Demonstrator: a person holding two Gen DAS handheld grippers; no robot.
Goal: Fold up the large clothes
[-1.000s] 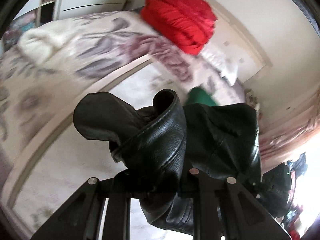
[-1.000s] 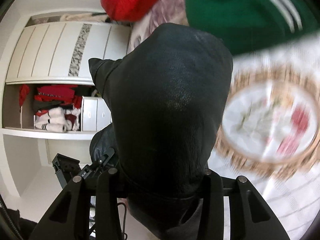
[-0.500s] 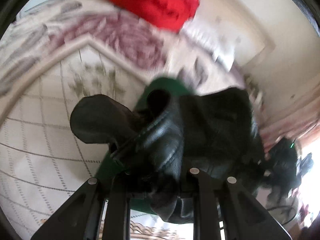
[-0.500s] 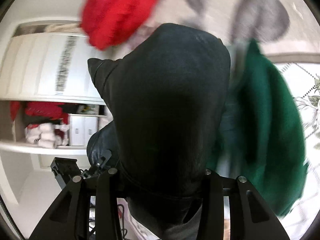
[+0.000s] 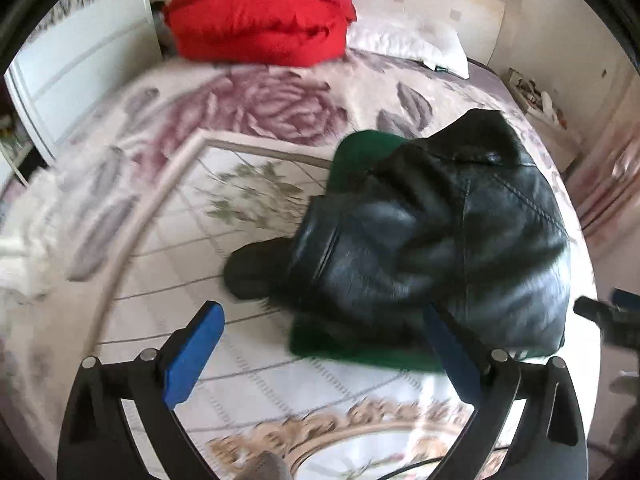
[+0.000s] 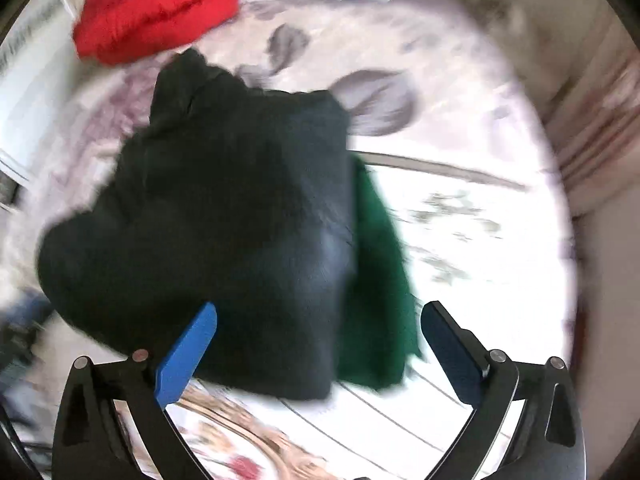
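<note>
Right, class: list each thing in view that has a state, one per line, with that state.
Left gripper: open, empty.
Right gripper: open, empty.
Black leather jacket: folded, lying on the green garment.
Green garment: lying on the bed, mostly covered.
Red quilt: folded, at the bed's head.

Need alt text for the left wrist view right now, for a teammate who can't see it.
A folded black leather jacket lies on a green garment on a floral bedspread. The open left gripper frames it, empty. A red bundle and a white pillow sit beyond.
</note>
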